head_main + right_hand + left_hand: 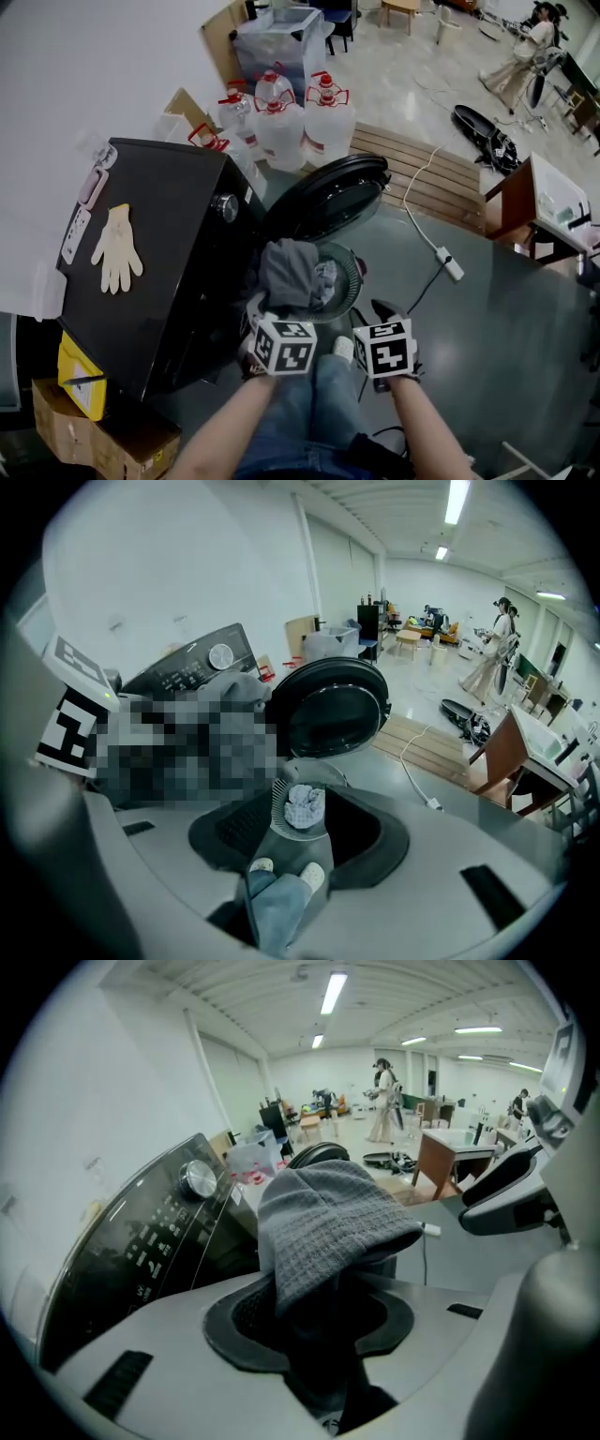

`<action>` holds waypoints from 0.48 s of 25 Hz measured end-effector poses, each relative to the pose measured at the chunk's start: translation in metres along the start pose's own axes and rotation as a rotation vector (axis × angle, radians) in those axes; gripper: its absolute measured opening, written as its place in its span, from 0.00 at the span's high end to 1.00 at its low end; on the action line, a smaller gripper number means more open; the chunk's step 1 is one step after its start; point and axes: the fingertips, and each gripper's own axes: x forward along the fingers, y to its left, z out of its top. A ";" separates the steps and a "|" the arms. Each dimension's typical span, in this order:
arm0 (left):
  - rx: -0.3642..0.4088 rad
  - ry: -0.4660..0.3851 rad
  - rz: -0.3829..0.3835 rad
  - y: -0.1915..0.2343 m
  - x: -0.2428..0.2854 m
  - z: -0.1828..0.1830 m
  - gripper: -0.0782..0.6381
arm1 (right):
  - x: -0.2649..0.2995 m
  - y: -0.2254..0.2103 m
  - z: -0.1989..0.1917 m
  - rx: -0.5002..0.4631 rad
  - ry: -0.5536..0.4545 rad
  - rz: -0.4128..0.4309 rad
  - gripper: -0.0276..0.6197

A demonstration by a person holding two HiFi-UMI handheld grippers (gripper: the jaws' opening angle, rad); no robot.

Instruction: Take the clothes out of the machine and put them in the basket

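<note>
Two grippers here: left gripper clamped on one grey cloth, right gripper gaping, empty. One basket, one pale cloth inside.

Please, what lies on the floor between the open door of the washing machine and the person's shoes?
The round basket, with one light cloth inside it; the right gripper view shows it between door and shoes.

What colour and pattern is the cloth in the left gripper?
The cloth is grey with a square waffle weave; clearest in the left gripper view.
</note>
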 end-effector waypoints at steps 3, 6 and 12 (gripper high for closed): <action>0.005 -0.025 -0.037 -0.005 -0.015 0.016 0.70 | -0.014 -0.004 0.007 -0.007 -0.015 -0.010 0.69; -0.007 -0.051 -0.066 -0.005 -0.026 0.033 0.70 | -0.023 -0.004 0.014 -0.024 -0.027 -0.020 0.69; -0.030 -0.102 -0.141 -0.012 -0.049 0.065 0.70 | -0.041 -0.006 0.025 -0.037 -0.050 -0.037 0.69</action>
